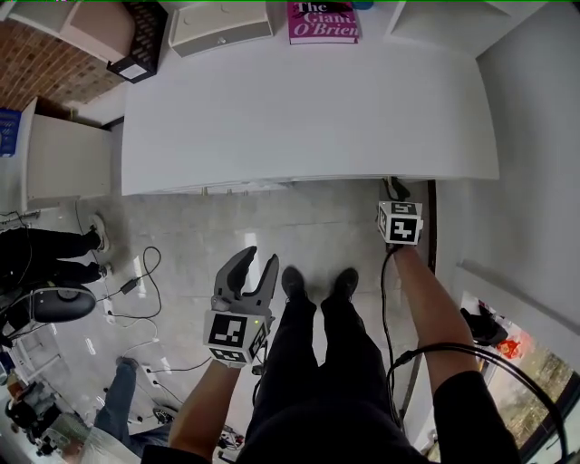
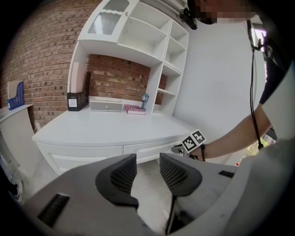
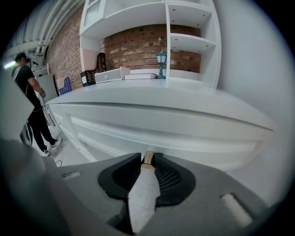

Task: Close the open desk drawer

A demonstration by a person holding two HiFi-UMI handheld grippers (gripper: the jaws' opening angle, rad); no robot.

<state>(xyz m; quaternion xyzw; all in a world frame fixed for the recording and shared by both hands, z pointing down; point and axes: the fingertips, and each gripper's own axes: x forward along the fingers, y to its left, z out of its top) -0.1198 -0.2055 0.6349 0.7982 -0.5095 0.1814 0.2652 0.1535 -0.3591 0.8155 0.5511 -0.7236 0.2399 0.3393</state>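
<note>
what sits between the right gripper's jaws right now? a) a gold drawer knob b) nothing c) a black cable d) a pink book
A: in its own view the right gripper has its jaws closed on a gold knob on the front of the desk.

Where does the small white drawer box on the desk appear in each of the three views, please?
Head view: white drawer box at the top edge, left of centre, on the desk.
Left gripper view: white drawer box left of centre, against the brick wall.
Right gripper view: white drawer box upper left, small and far.
Shared landmark: the black file holder beside it.
</note>
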